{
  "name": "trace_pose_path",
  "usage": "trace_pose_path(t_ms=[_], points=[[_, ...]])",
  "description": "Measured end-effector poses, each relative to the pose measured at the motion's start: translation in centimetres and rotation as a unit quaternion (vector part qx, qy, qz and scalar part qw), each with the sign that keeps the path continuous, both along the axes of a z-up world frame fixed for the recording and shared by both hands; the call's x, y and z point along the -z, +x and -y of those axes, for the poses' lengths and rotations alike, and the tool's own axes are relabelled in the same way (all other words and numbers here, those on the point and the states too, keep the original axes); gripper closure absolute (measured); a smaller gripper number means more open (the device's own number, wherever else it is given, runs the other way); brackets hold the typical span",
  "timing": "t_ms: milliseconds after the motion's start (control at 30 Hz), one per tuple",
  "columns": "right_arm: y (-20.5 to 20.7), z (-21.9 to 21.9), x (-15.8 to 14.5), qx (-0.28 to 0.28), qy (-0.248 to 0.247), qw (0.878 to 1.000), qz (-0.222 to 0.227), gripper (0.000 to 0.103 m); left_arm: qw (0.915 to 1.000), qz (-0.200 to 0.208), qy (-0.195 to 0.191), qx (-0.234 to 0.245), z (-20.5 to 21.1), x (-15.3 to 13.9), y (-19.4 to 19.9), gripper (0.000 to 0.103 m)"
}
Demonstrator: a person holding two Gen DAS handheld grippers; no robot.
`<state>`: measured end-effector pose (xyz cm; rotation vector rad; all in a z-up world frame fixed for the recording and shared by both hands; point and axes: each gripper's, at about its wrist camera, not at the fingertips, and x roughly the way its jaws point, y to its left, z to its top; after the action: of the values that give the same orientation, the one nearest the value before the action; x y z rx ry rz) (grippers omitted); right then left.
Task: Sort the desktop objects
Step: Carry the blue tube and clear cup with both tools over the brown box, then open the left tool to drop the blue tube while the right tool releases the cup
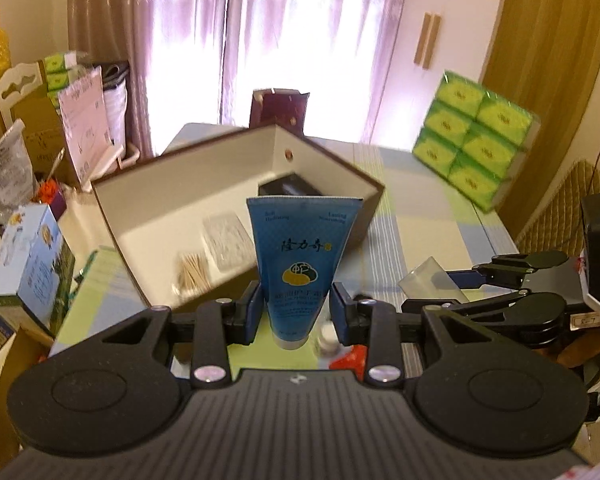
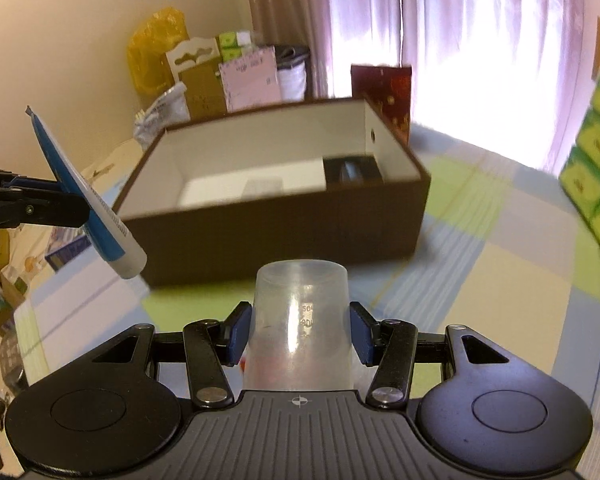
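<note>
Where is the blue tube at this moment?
The blue tube is held between the left gripper's fingers, cap down, in front of the open brown box; the right wrist view shows it at far left.

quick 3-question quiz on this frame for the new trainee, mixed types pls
1. True or false: the left claw holds the blue tube cap-down.
2. What does the right claw grip? A) toothpicks B) clear plastic cup C) tissue pack
3. Name one item already lying in the brown box.

Key: 1 true. 2 B. 3 the toothpicks (the black item also counts).
</note>
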<state>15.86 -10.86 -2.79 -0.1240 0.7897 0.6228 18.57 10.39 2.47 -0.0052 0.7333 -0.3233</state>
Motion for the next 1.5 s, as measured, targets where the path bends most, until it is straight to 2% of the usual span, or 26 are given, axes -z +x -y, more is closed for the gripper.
trace_pose_path(t_ms=[300, 467, 800, 1033, 1200, 1333, 1500], points=[[5.3, -3.8, -3.1, -0.019, 0.012, 0.999, 0.047, 0.054, 0.9989, 0.039, 0.005, -0.024, -2.3, -2.3, 4.5, 0.073], [8.9, -6.4, -3.7, -0.027, 0.027, 0.998, 0.050, 0.054, 0.9986, 0.035, 0.009, -0.039, -3.8, -1.8, 8.2, 0.073], [15.8, -11.8, -1.0, -0.031, 0.009, 0.999, 0.030, 0.054, 0.9971, 0.004, 0.038, -0.066, -6.0, 2.4, 16.4, 0.073], [19.8, -14.1, 2.0, -0.019, -0.010, 1.000, 0.002, 0.054, 0.9947, -0.042, 0.052, -0.079, -7.1, 6.8, 21.0, 0.073], [21.4, -14.9, 3.3, -0.015, -0.023, 1.000, -0.011, 0.054, 0.9909, -0.080, 0.077, -0.076, -6.8, 9.1, 23.4, 0.072], [22.1, -15.2, 4.0, -0.013, -0.028, 0.999, -0.020, 0.054, 0.9888, -0.107, 0.074, -0.072, -6.8, 10.7, 25.2, 0.072], [22.5, -15.4, 4.6, -0.014, -0.035, 0.999, -0.026, 0.054, 0.9900, -0.096, 0.074, -0.073, -6.7, 10.7, 26.1, 0.064]])
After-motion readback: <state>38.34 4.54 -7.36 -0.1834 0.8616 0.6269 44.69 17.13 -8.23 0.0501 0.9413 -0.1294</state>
